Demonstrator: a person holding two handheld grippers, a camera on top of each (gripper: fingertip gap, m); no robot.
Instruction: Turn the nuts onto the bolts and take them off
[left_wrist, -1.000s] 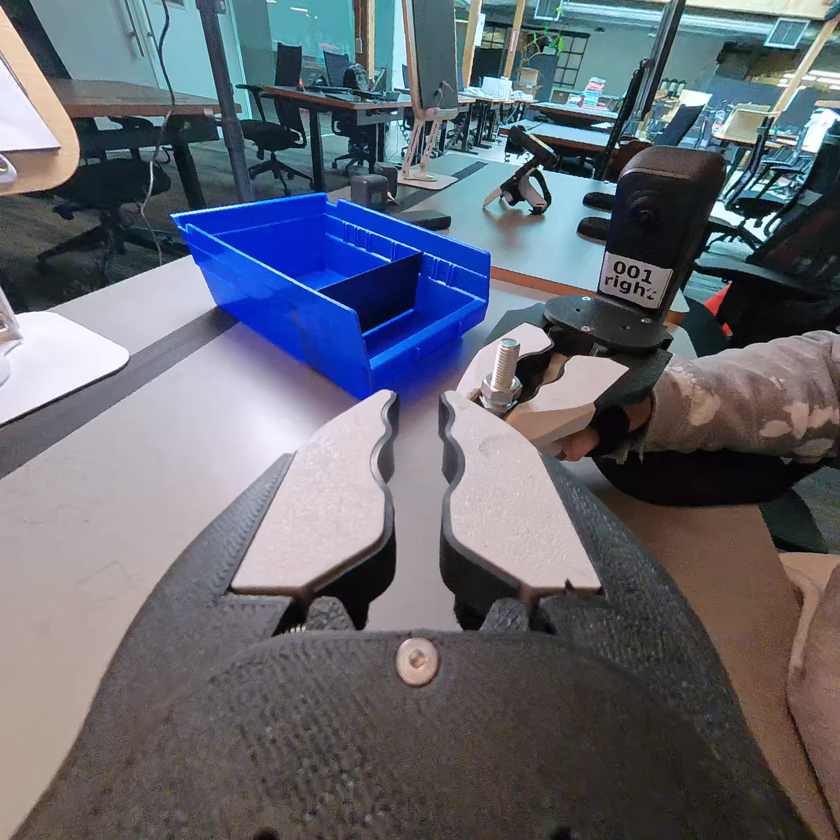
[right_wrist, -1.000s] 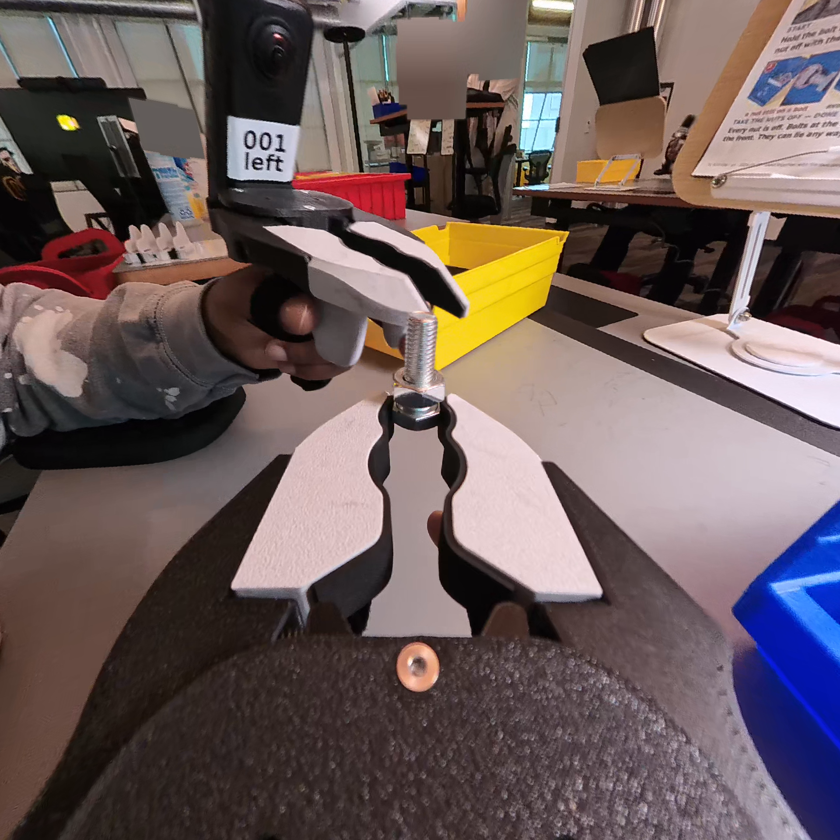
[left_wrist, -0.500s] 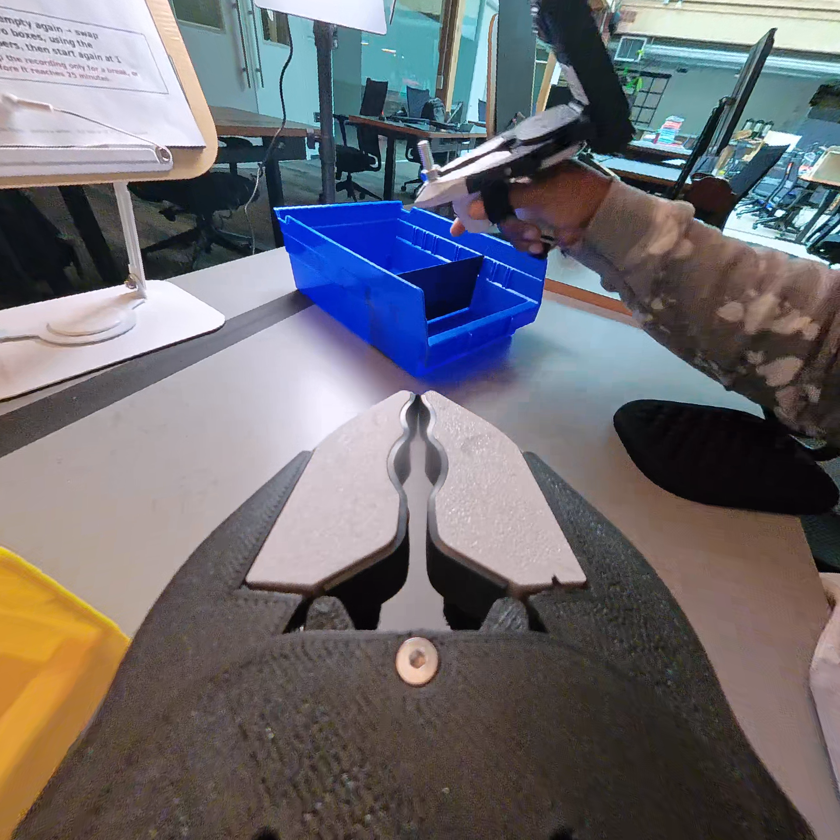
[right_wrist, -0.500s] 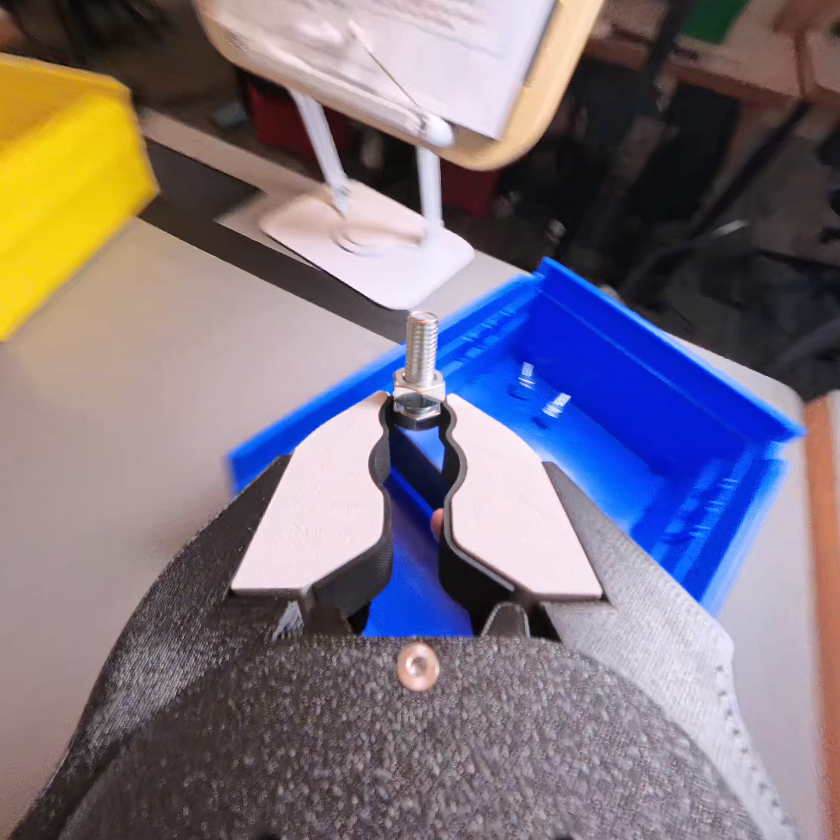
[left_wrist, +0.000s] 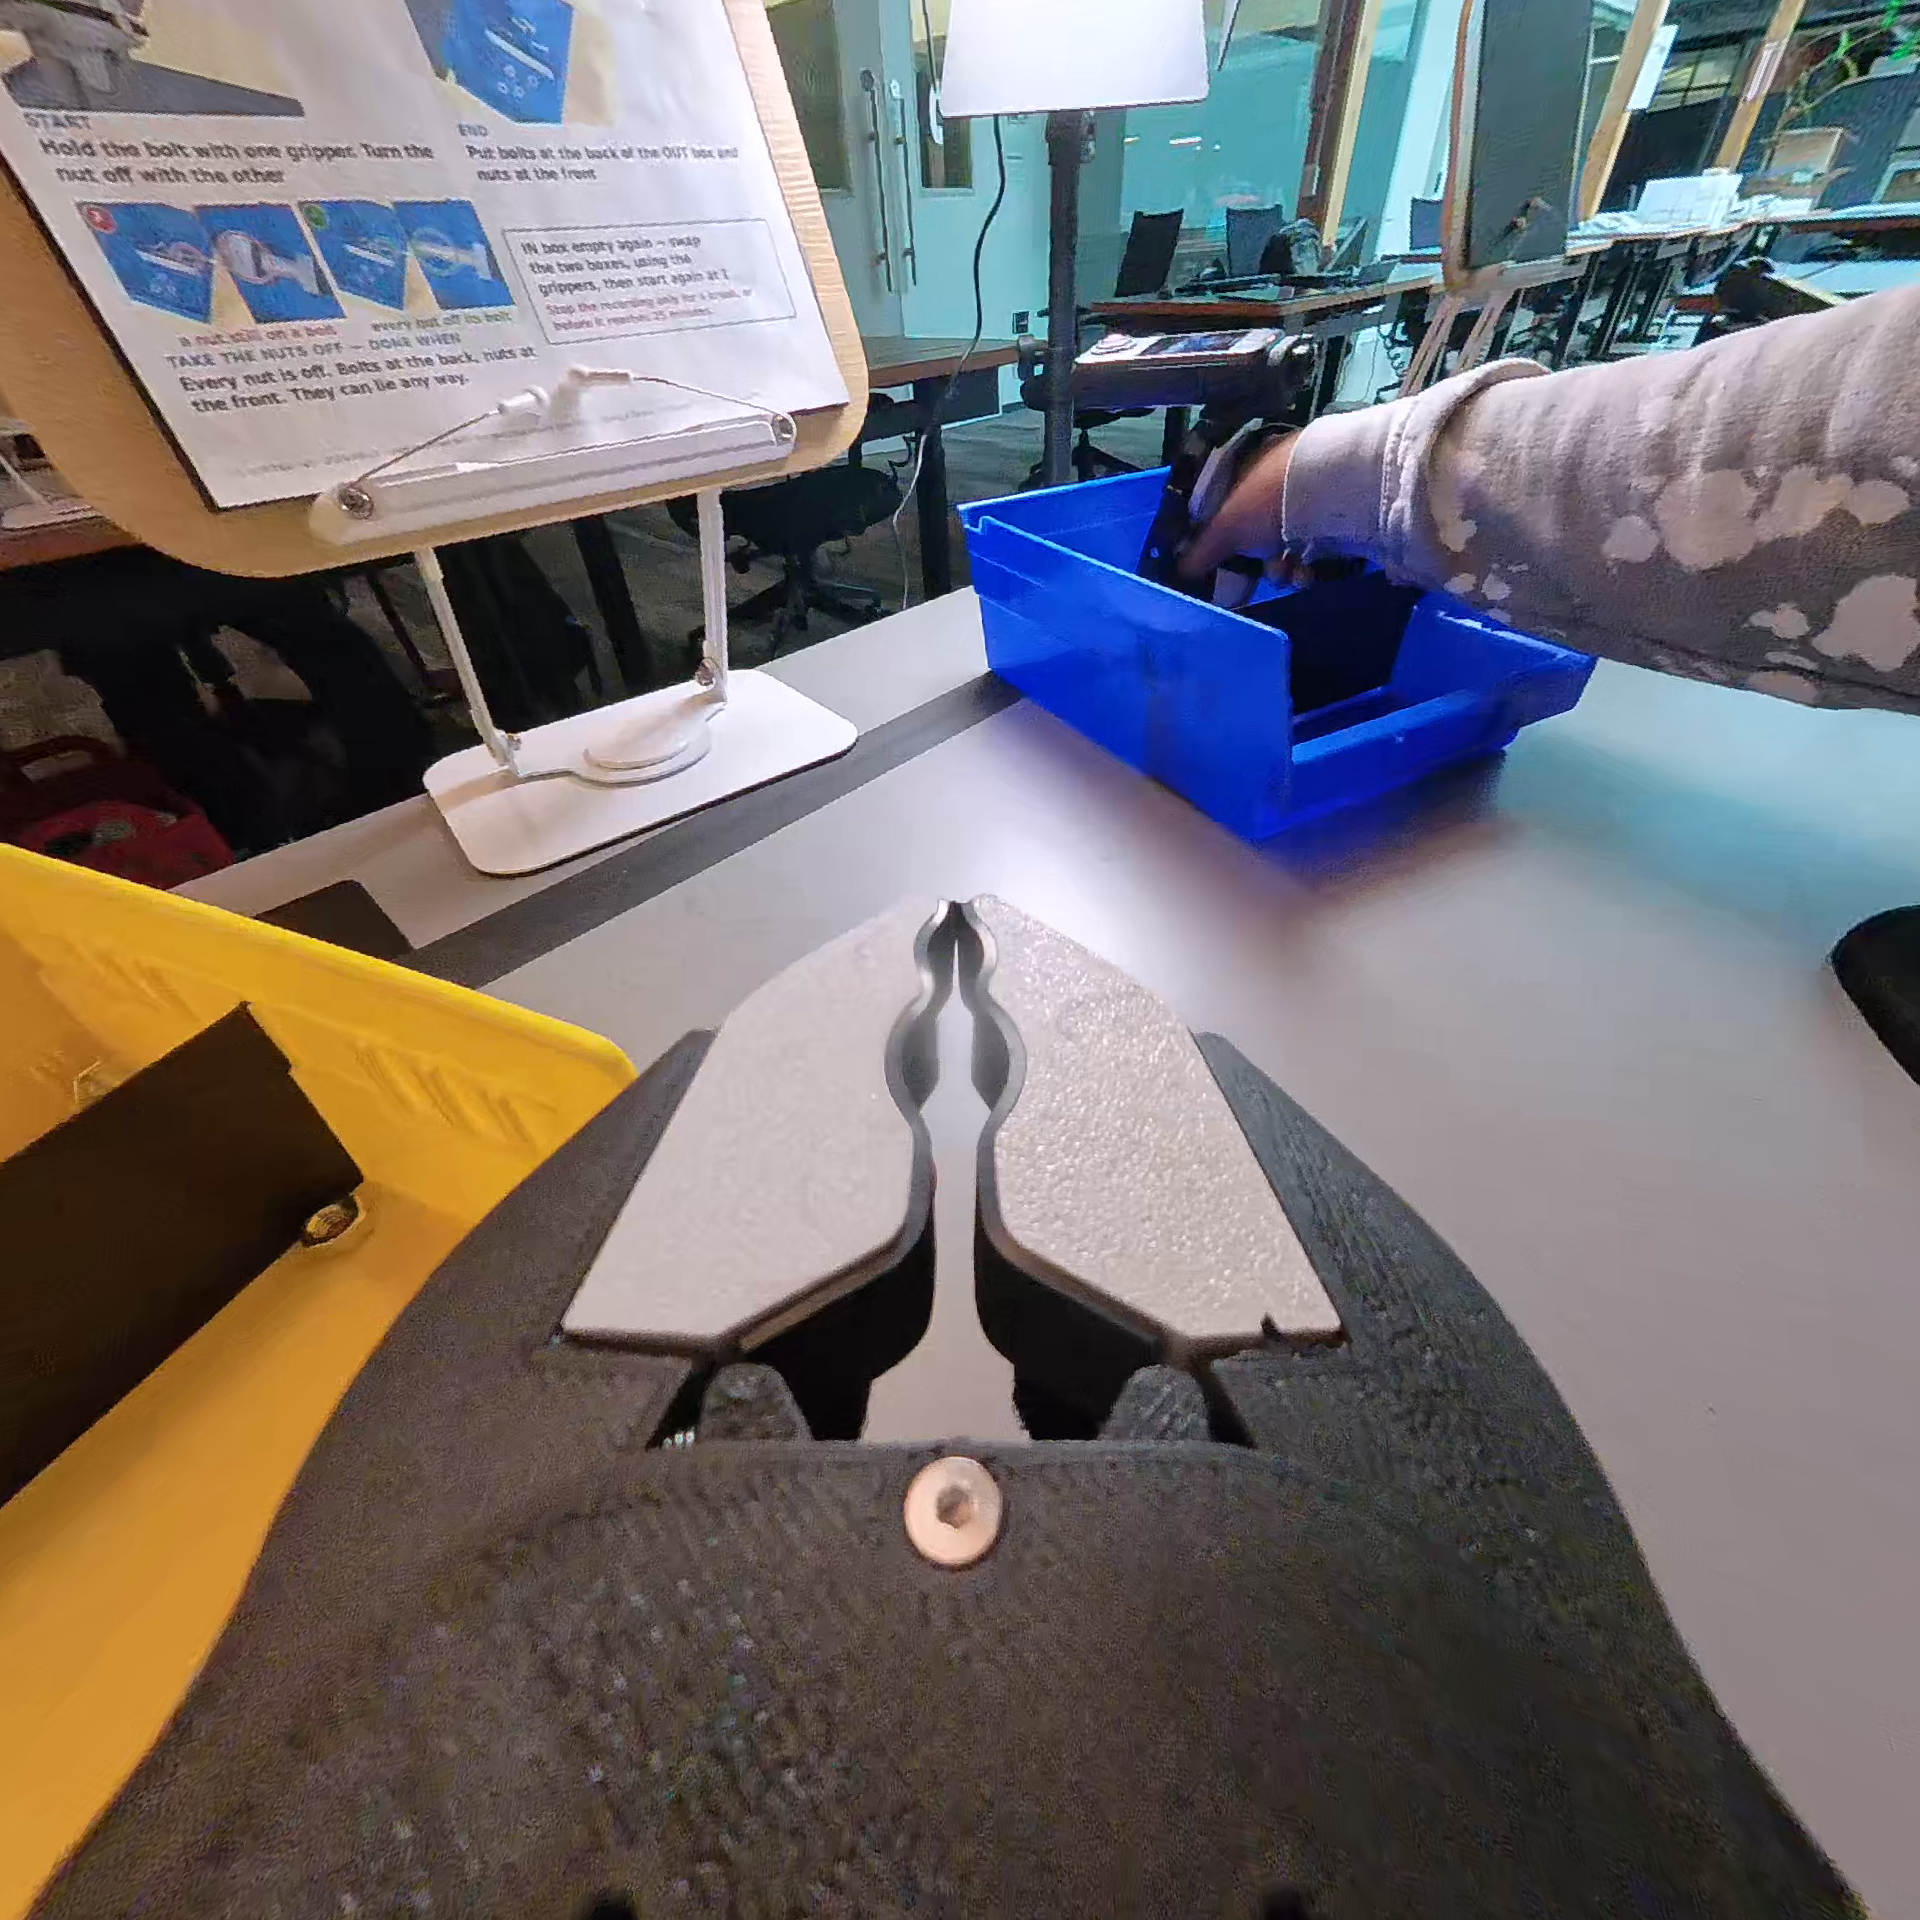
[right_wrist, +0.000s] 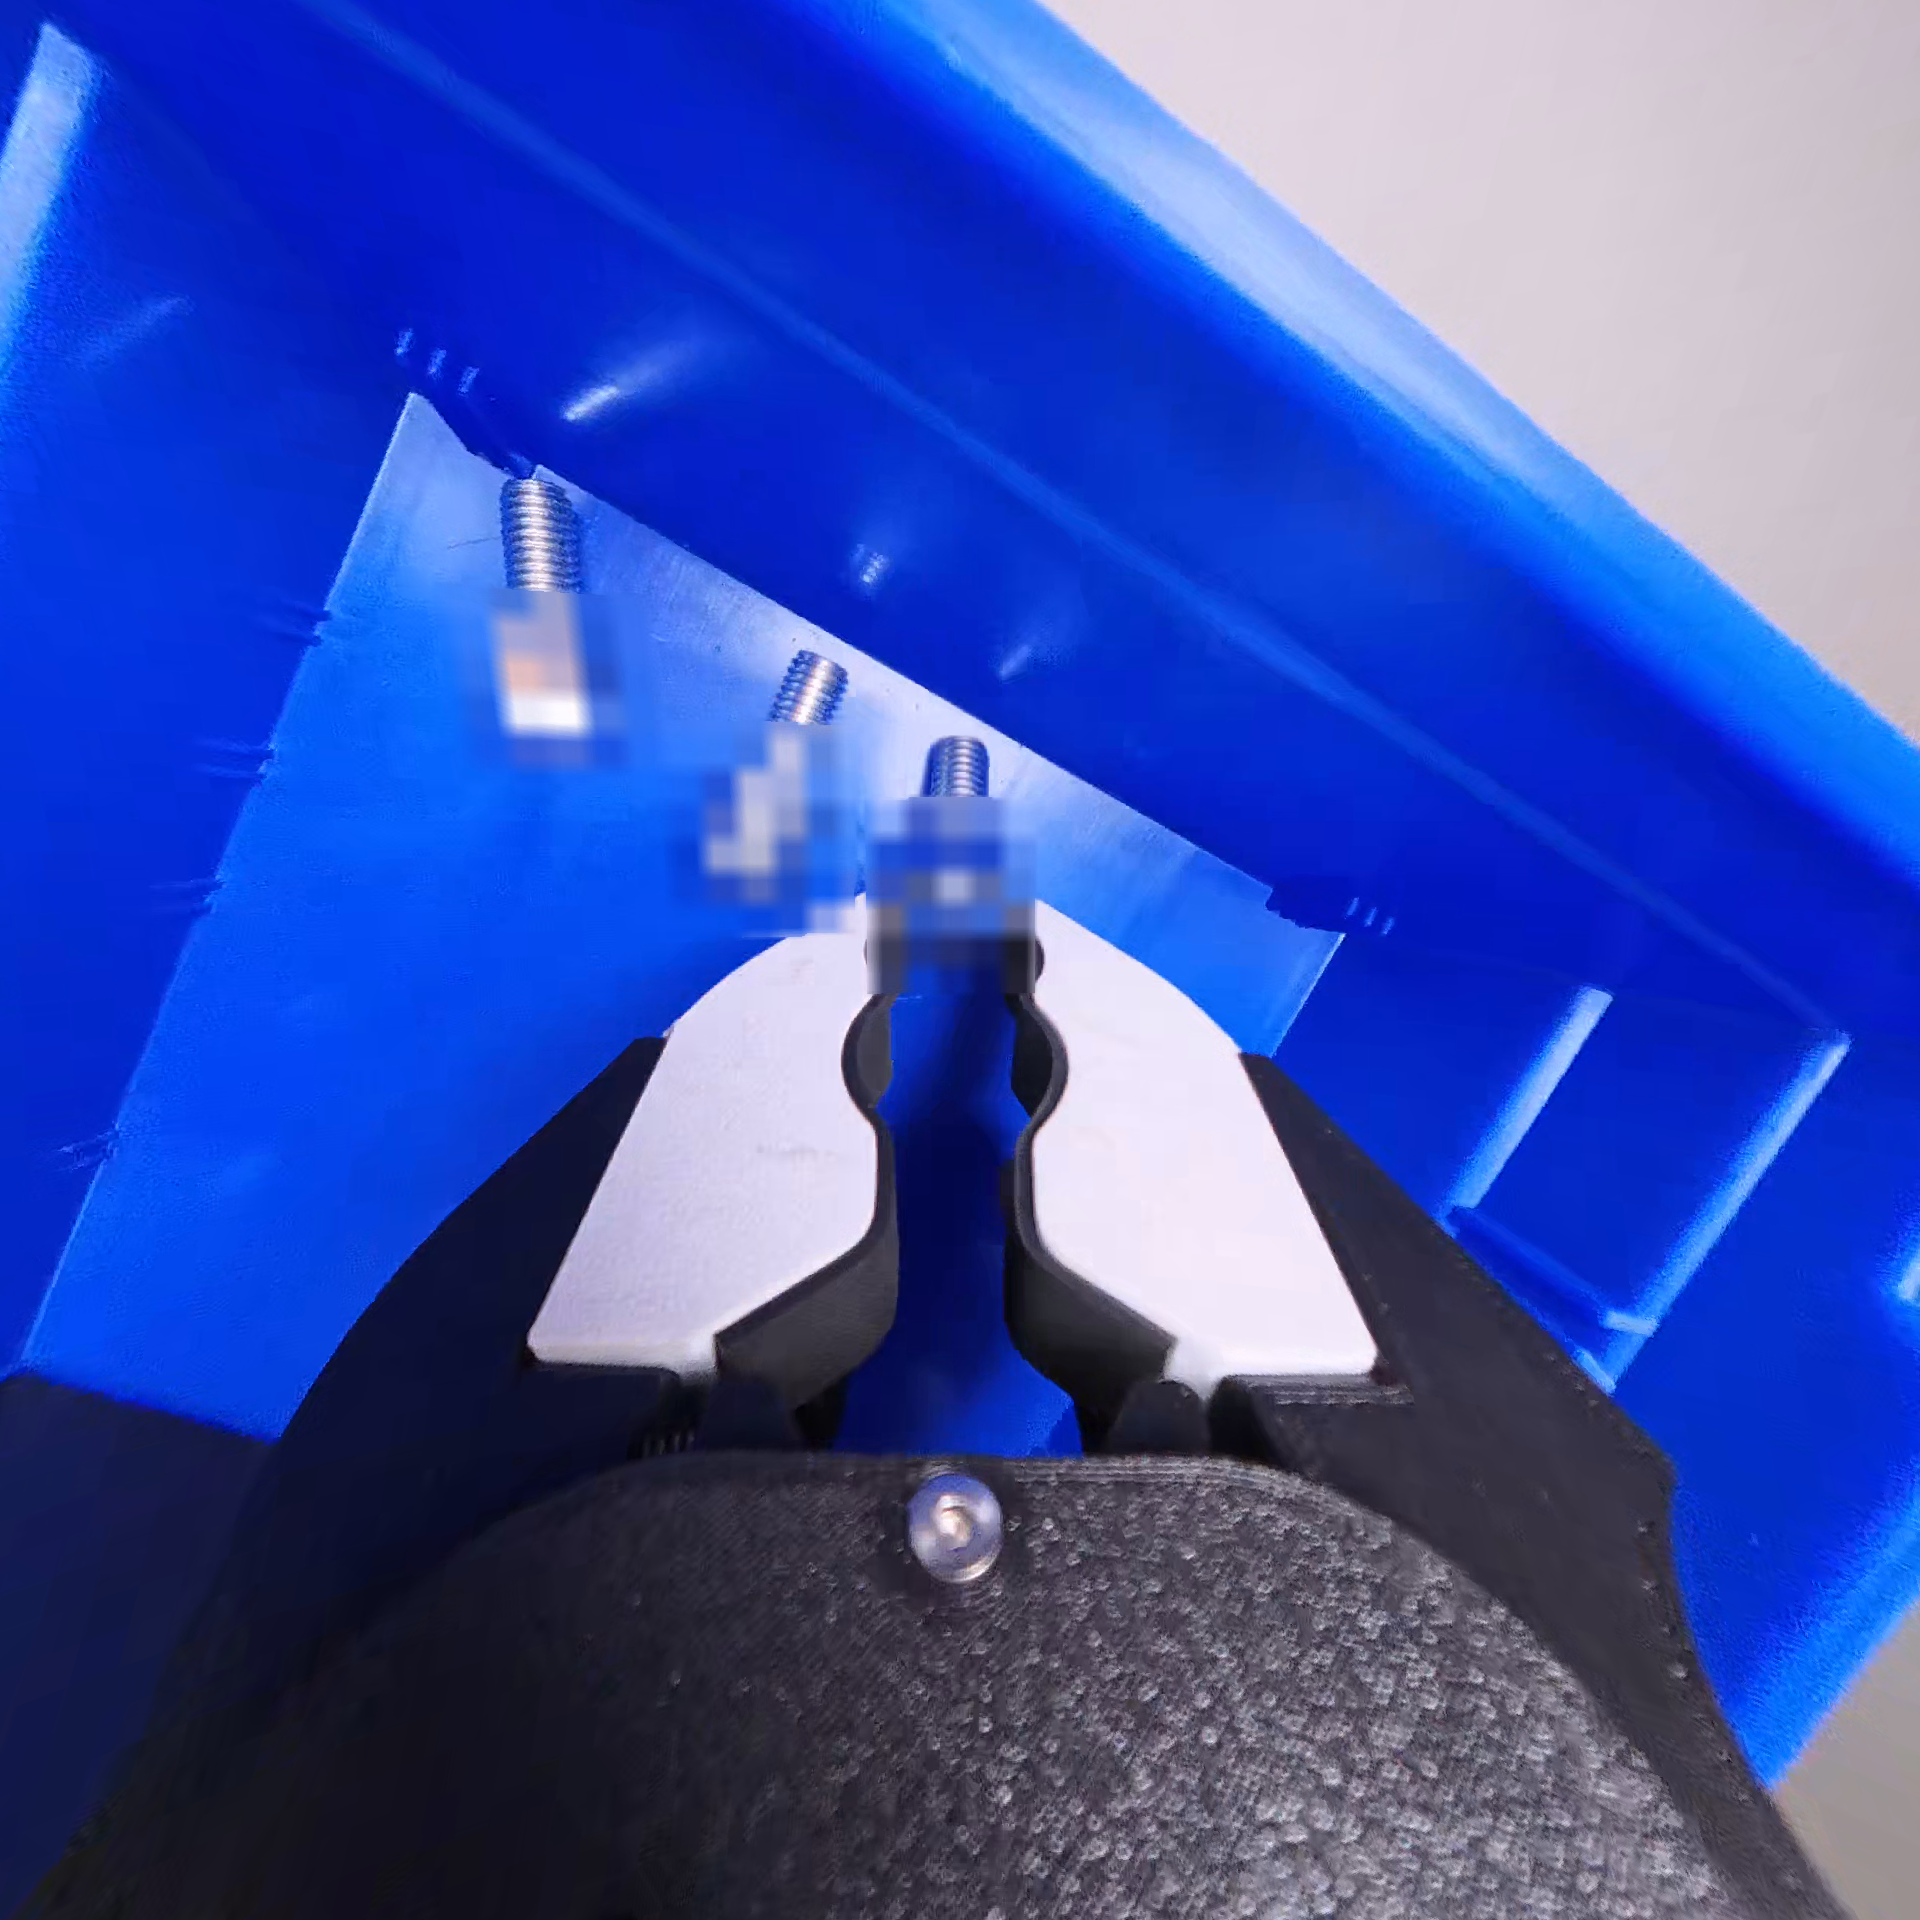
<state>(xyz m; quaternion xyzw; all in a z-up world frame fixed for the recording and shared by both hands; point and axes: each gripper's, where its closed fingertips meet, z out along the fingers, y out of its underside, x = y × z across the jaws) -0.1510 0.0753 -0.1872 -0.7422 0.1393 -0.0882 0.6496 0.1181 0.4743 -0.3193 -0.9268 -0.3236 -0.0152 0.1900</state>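
Three bolts (right_wrist: 538, 540) show inside the blue bin (right_wrist: 1143, 436), near the middle of the frame. The right gripper (right_wrist: 951, 961) grips one bolt (right_wrist: 956, 764). The left gripper (left_wrist: 954, 914), pinched closed on nothing, sits beside the yellow bin (left_wrist: 312, 997).

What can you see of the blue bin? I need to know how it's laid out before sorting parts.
The blue bin is glossy moulded plastic, open-topped, with ribbed walls and a dark divider across it. It sits flat on the grey table. Two threaded bolts lie on its floor; the right hand-held gripper reaches inside, carrying a third.
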